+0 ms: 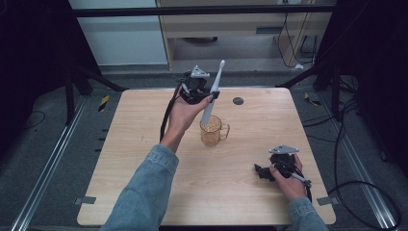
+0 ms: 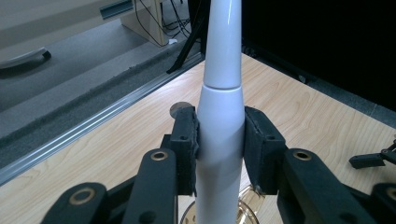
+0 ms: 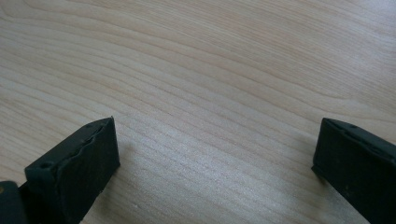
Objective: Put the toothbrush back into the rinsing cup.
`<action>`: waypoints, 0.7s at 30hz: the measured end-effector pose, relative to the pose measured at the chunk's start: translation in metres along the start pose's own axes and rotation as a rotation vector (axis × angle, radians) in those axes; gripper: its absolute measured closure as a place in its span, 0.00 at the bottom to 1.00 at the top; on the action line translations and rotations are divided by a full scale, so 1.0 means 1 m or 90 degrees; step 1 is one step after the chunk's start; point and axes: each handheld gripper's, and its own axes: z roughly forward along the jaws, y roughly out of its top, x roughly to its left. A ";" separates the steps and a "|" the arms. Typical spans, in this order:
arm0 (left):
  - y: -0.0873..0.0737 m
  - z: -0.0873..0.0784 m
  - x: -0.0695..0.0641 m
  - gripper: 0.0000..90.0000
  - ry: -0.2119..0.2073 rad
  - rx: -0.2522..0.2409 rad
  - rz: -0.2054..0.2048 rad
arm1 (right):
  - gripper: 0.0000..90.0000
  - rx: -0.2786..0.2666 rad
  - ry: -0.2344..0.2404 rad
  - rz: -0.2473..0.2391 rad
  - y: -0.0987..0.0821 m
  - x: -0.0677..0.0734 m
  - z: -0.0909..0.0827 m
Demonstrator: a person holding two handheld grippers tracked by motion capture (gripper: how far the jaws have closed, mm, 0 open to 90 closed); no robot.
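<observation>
My left gripper (image 1: 212,96) is shut on a white electric toothbrush (image 1: 214,89), held above the middle of the table. The toothbrush leans, its head up and to the far right, and its thick lower end dips into the mouth of an amber see-through mug (image 1: 212,131). In the left gripper view both pads press on the toothbrush (image 2: 220,107) at its waist, with the mug rim (image 2: 248,212) just below. My right gripper (image 1: 262,172) lies low at the front right of the table. Its jaws stand wide apart over bare wood in the right gripper view (image 3: 215,158).
The wooden table (image 1: 139,125) has a dark round grommet (image 1: 237,101) near its far edge, right of the toothbrush. Metal rails run along the floor on both sides. Cables lie on the floor at the right, and a cabinet stands behind the table.
</observation>
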 end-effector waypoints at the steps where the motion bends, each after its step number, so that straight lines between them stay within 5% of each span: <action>1: 0.000 0.001 -0.001 0.75 0.001 0.000 0.003 | 0.00 0.000 0.000 0.000 0.000 0.000 0.000; 9: -0.001 0.012 -0.002 0.74 -0.008 -0.012 -0.016 | 0.00 -0.001 -0.001 -0.002 0.000 0.000 0.000; 21: -0.007 0.022 -0.007 0.74 -0.012 -0.015 -0.010 | 0.00 0.000 -0.001 -0.001 0.000 0.000 0.000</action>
